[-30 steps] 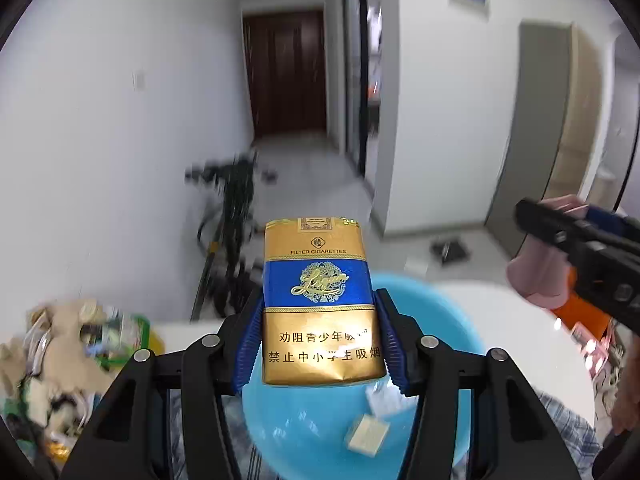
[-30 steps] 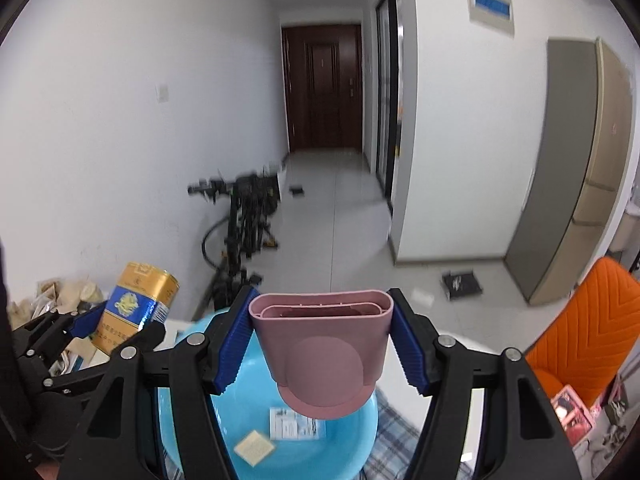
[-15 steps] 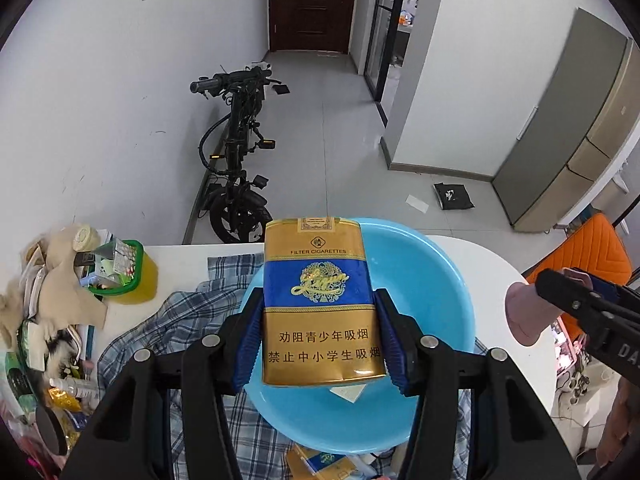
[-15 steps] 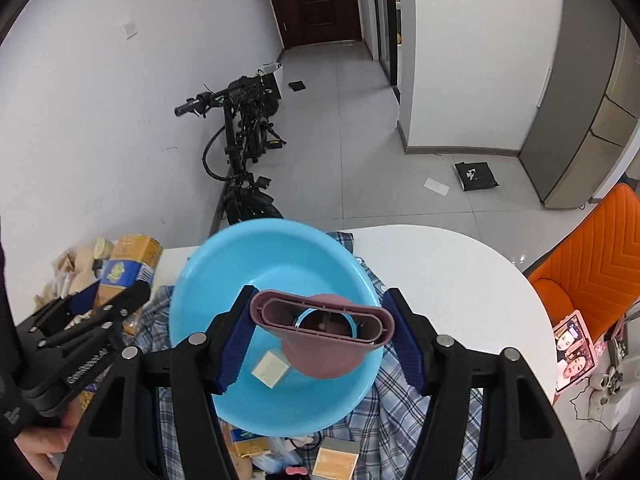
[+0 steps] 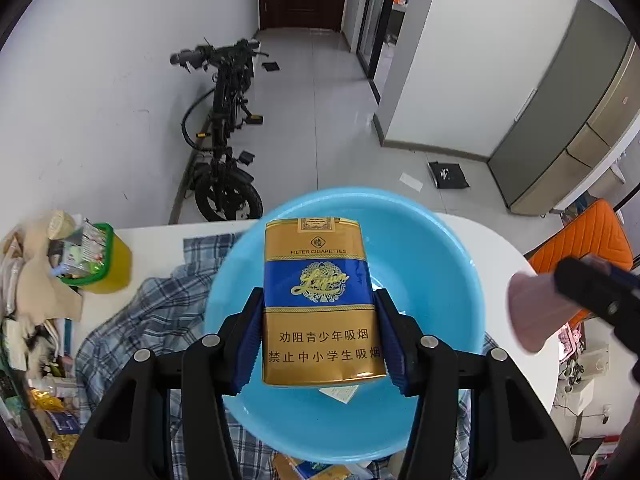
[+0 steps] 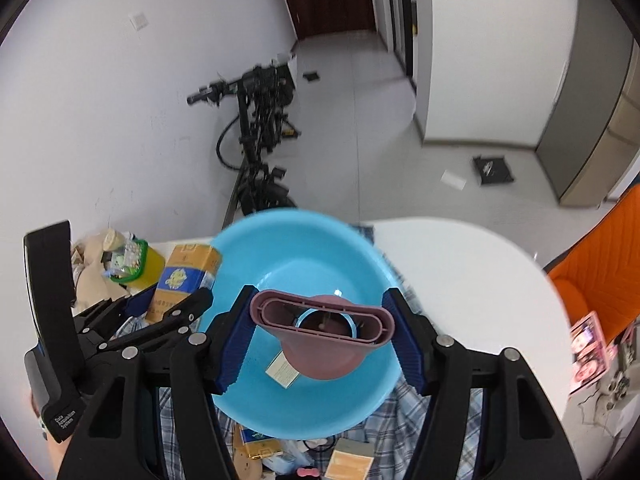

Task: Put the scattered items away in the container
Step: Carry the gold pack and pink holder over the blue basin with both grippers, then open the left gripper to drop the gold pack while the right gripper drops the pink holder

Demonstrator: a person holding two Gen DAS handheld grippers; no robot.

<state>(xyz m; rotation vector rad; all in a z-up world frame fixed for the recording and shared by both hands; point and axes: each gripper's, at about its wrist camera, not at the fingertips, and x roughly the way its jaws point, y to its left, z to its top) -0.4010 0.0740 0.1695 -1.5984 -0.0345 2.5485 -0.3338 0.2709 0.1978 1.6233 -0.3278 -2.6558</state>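
Left tongs (image 5: 320,334) are clamped on a gold-and-blue cigarette pack (image 5: 320,300), blue pads pressing both long sides, pack upright between them. Right tongs (image 6: 320,334) are clamped on a pink plastic nozzle (image 6: 324,334), pads against its two narrow ends, flared mouth facing the camera.

Container: a light blue basin (image 5: 440,280) resting on a plaid cloth (image 5: 132,320) on the white surface (image 5: 500,256), toward its far edge. Inside the basin lie a small cream box (image 6: 283,368) and a printed paper slip (image 5: 340,393).

Change against the frame one second earlier: both views then faced the hallway and door, with the basin only at the bottom margin. Both views are now tilted downward; the basin fills the centre of each. The cigarette pack now hangs over the basin interior, and the nozzle likewise sits above its middle. Grip on both items is unchanged.

In the left view the right tongs and nozzle (image 5: 536,312) appear beyond the basin's right rim; in the right view the left tongs and pack (image 6: 184,280) sit at its left rim.

A yellow tub with green rim (image 5: 100,264) stands at the surface's far left corner amid clutter. More packets (image 6: 348,456) lie on the cloth at the near edge.
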